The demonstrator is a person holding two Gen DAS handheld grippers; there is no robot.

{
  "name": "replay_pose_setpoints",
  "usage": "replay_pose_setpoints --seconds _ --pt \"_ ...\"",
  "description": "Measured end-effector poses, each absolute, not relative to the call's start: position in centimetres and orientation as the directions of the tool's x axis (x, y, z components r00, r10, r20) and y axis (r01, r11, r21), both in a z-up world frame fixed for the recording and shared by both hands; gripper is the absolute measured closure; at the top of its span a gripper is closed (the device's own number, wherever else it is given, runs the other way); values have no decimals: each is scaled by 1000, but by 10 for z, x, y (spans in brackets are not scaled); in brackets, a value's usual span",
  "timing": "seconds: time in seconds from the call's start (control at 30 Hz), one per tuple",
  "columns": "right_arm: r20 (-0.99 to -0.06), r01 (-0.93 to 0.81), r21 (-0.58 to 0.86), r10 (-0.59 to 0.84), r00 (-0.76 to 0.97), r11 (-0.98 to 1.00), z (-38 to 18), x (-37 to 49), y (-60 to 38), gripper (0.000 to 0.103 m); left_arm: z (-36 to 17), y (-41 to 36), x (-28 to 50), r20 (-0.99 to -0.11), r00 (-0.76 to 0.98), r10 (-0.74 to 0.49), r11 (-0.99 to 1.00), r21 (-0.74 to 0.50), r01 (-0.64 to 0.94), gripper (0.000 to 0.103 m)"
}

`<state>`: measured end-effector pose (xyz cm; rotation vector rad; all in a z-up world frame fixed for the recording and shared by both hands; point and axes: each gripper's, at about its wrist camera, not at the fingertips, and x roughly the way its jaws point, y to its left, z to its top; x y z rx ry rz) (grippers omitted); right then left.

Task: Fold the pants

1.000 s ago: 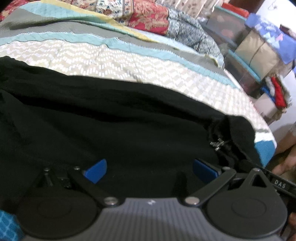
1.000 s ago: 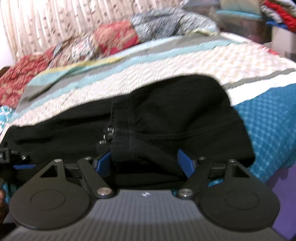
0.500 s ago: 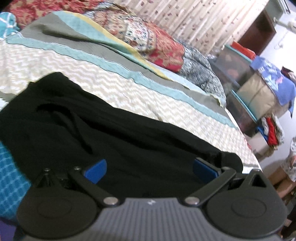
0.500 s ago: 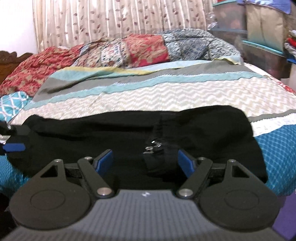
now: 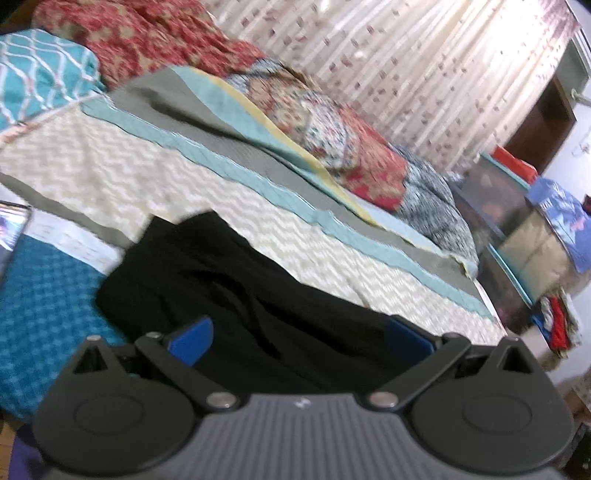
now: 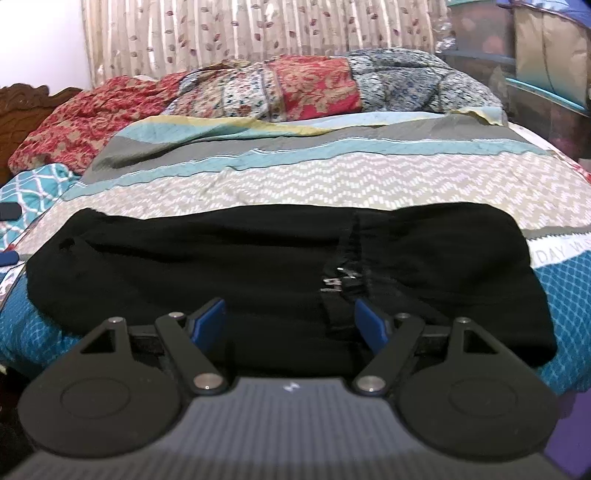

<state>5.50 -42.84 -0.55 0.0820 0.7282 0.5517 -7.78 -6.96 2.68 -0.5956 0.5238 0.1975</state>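
The black pants [image 6: 221, 269] lie in a long band across the bed's near edge, with a metal clasp [image 6: 338, 278] showing at a fold right of centre. My right gripper [image 6: 291, 323] hovers just in front of them, open, its blue pads [image 6: 210, 321] wide apart and pressing on nothing. In the left wrist view the pants [image 5: 240, 295] run from a rounded left end towards the right. My left gripper [image 5: 299, 339] is open above their near edge, and the cloth shows between its blue pads [image 5: 190, 341] without being pinched.
The striped, zigzag-patterned bedspread [image 6: 332, 177] covers the bed, with patterned pillows [image 6: 295, 88] and a curtain [image 6: 258, 33] behind. Storage boxes with stacked cloth [image 5: 517, 221] stand to the right of the bed. A shiny flat object [image 5: 11, 229] lies at the left edge.
Both grippers have drawn back and risen from the pants. The right one had the folded waist end between its jaws a second ago. The left view has swung towards the pants' left end.
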Motion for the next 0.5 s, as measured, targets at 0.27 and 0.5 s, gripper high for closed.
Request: replay_pose_setpoints --seconds 0.27,0.5 --pt "-587 -553 236 570 574 799 4 51 -390 25 16 -21 -111 -537 832 136 728 -515 -452 0" --pt "-581 -623 266 638 505 735 15 60 -349 51 -5 20 -110 -558 820 126 663 -568 -488 0"
